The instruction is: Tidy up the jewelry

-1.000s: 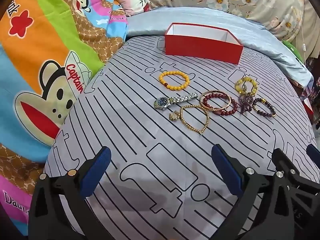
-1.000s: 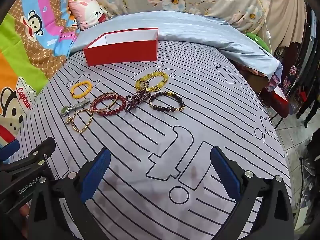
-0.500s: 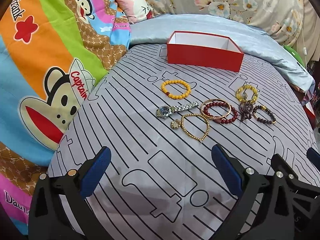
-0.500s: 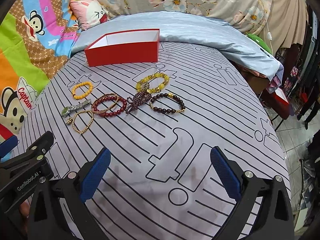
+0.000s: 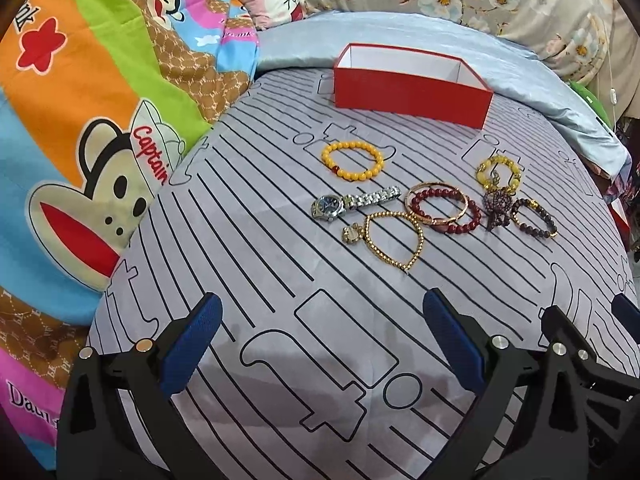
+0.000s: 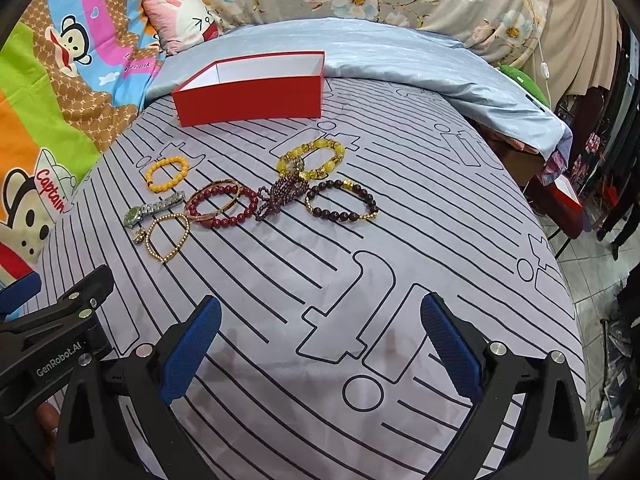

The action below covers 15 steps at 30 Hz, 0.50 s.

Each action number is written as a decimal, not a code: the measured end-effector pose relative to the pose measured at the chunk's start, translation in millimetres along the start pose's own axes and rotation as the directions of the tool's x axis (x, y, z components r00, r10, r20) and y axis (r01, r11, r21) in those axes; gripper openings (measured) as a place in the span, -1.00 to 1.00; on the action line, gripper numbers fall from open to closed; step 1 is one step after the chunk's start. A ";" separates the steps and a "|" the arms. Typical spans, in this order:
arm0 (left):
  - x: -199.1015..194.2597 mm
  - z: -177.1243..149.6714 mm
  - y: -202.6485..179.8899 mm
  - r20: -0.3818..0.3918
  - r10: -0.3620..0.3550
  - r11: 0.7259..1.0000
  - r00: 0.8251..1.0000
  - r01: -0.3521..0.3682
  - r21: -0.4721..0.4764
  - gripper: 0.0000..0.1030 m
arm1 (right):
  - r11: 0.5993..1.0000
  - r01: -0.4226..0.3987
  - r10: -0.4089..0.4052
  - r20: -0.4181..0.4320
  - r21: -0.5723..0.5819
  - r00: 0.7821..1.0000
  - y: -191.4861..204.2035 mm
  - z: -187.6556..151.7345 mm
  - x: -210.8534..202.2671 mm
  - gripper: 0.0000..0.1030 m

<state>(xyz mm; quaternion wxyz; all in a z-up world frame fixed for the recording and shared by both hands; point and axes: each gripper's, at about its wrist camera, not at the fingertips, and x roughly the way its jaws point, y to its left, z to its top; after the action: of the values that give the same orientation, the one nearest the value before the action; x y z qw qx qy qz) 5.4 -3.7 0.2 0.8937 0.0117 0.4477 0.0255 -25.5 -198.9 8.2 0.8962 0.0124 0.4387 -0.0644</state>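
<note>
Both the left gripper point(image 5: 318, 344) and right gripper point(image 6: 320, 344) hang spread apart, holding nothing. The jewelry lies on the bed just in front of the red box point(image 5: 412, 94). I'd start with the yellow bead bracelet point(image 5: 353, 160) nearest the box, pinching one side so it lifts clean.

Bed point(image 5: 248, 264), grey line-patterned sheet: bears red box point(image 5: 412, 94), wristwatch point(image 5: 352, 203), several bead bracelets point(image 5: 352, 161) clustered mid-surface.

near bedsheet point(image 5: 248, 264): bare | jewelry cluster point(image 6: 256, 196): crowded, touching | red box point(image 6: 256, 92): open-topped behind
</note>
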 end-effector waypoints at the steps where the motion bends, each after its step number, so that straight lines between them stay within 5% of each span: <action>1: 0.9 0.0 0.4 -0.003 -0.002 1.000 1.000 0.002 -0.001 0.86 | 1.000 -0.002 0.002 0.000 -0.002 1.000 0.5 -0.2 0.2 0.87; 15: 4.0 0.3 3.0 -0.004 0.021 1.000 1.000 -0.021 -0.006 0.86 | 1.000 -0.006 0.006 -0.007 -0.007 1.000 1.8 -0.6 4.5 0.87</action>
<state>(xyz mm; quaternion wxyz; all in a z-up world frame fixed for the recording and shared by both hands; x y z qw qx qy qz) 7.8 -0.6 -2.7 0.8926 0.0134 0.4491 0.0362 -23.0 -197.5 4.3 0.8949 0.0108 0.4420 -0.0603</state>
